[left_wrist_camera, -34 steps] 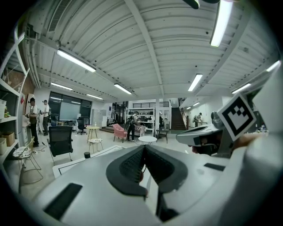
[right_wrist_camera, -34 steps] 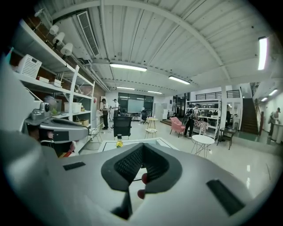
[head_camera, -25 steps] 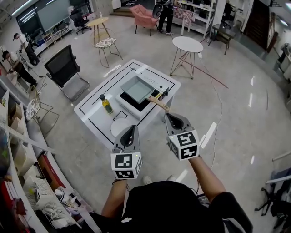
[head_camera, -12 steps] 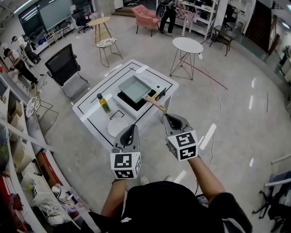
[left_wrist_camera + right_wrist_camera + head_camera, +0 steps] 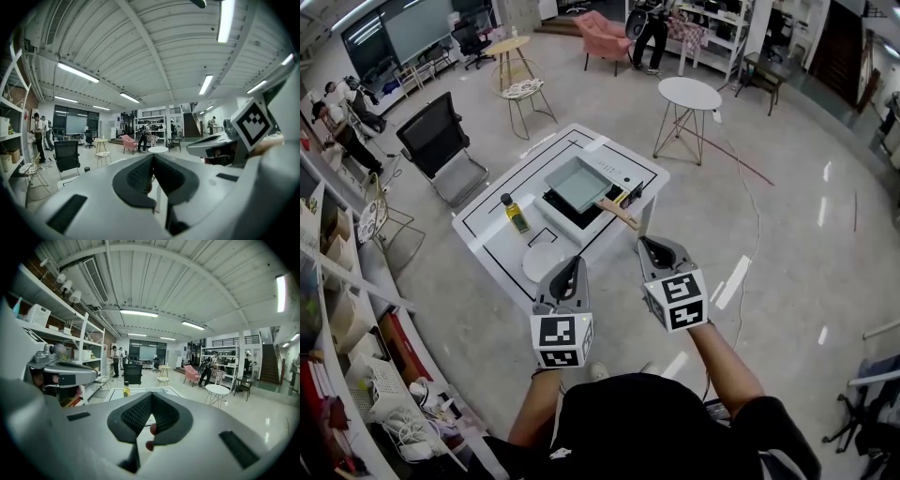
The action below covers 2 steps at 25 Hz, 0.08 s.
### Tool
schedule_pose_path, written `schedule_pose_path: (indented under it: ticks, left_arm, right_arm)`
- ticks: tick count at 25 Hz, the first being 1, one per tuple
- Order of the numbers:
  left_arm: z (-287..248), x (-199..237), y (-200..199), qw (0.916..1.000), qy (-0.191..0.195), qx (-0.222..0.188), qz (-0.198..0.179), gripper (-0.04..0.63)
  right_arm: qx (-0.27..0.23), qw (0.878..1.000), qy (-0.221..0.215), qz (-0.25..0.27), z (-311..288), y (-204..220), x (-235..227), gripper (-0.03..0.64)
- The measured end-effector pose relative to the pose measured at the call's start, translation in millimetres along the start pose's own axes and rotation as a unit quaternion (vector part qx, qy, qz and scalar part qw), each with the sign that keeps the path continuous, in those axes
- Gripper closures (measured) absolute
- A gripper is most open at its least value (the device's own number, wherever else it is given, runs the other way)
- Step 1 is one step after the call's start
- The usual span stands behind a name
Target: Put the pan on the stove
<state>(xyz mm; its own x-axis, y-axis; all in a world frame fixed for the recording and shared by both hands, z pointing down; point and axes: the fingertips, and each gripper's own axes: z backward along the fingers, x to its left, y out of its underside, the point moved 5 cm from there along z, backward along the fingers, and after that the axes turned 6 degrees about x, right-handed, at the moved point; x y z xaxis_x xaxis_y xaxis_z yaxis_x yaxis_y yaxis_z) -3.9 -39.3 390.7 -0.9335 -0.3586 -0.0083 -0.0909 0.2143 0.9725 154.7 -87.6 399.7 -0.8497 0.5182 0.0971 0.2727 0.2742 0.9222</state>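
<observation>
Forearms reached forward from the person's body, bare below dark sleeves, each hand carrying its tool with the marker cube turned up toward the head camera. The left gripper (image 5: 575, 263) sat slightly nearer and lower, the right gripper (image 5: 646, 242) a little farther off and to the right. Both pointed ahead at the table and hung well apart from it. Each gripper's own view showed its ribbed black pads pressed together with nothing between them, so both tools were closed and empty. Beyond them stood the low white table with black line markings (image 5: 484, 246), with a round white plate (image 5: 544, 262) at its near edge and a small bottle of yellow oil (image 5: 517, 215) to the left. Farther on, the square grey-green metal pan (image 5: 579, 183) sat on the black flat-top stove (image 5: 565, 210). Its pale wooden handle (image 5: 617, 213) stuck out toward the near right, roughly in line with the right gripper. By that lie the placing looked already done. The pan was probably rigid and moderately heavy, with its weight carried well out from the handle, so it would likely dip or twist in a two-pad grip. The wooden handle seemed the place to take hold, close to where it met the pan wall, since wood should slip less than the thin metal rim.
</observation>
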Motion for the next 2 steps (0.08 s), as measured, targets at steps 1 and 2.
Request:
schedule_pose_path:
  ticks: [1,2]
  left_arm:
    - [-0.4,-0.1,-0.2,1.0000,-0.001,0.000,0.000,0.586]
    - [-0.8,-0.3,-0.4,1.0000,-0.001,0.000,-0.001,0.586]
  right_arm:
    - [0.000,1.000,-0.001,-0.001,-0.2,0.4,-0.8,0.615]
    - [0.001,1.000,-0.001,-0.002,-0.4,0.9,-1.5,0.615]
